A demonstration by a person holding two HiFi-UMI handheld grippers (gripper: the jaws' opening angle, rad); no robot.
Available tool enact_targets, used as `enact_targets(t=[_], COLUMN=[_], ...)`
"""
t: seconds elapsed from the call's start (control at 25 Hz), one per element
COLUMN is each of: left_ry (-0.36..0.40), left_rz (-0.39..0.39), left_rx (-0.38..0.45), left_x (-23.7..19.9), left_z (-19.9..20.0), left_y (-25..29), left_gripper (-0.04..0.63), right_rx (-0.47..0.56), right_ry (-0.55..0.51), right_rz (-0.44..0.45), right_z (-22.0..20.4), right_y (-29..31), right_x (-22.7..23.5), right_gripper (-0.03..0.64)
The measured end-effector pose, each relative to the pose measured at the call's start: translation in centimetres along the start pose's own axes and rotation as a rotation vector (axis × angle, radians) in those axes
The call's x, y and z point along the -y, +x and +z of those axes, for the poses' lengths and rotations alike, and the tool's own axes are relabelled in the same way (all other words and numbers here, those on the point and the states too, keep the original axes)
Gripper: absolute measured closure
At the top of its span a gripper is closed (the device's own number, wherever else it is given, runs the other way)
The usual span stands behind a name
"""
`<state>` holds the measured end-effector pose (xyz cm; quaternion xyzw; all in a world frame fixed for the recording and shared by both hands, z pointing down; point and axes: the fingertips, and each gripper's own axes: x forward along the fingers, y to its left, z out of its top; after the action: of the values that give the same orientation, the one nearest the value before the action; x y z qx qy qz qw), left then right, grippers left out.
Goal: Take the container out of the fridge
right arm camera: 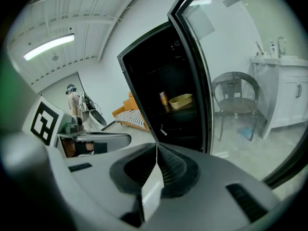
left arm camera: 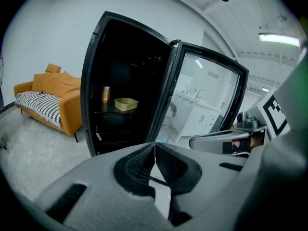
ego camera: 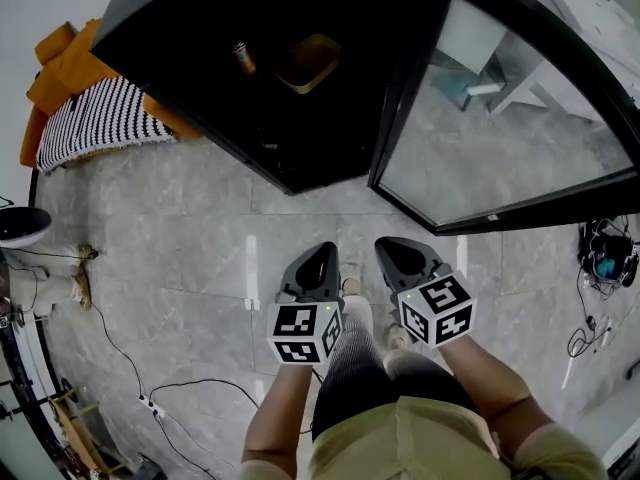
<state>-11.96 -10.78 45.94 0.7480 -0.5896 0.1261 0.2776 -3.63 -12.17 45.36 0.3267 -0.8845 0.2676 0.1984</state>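
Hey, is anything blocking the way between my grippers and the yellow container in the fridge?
Nothing visible does. The fridge door stands open and the yellow container sits inside, a can beside it, apart. The left gripper and right gripper are shut and empty, short of the fridge.

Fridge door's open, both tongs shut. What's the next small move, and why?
Probably carry the right gripper forward toward the shallow yellow container on a shelf of the black fridge, opening its tongs. It and the left gripper are shut, empty, well short of it; the glass door stands open.
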Motion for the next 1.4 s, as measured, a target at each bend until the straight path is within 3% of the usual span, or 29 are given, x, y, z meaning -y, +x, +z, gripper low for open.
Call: enact_targets(t=[0.92,1.4], left_ry=[0.049,0.106], left_rz=[-0.044,-0.033], left_rx=[0.005,0.08], left_x=[-5.2,-8.4], left_z=[-0.2,3.7], left_y=[7.2,11.2], left_gripper=[0.572,0.572], right_rx=[0.022,0.089], right_ry=[0.033,0.004], right_rz=[-0.066,-0.09], right_z=[-0.6,3.1], right_y=[7.9,12.0], right_x=[3.1,4.8], right_gripper=[0.588,0.588])
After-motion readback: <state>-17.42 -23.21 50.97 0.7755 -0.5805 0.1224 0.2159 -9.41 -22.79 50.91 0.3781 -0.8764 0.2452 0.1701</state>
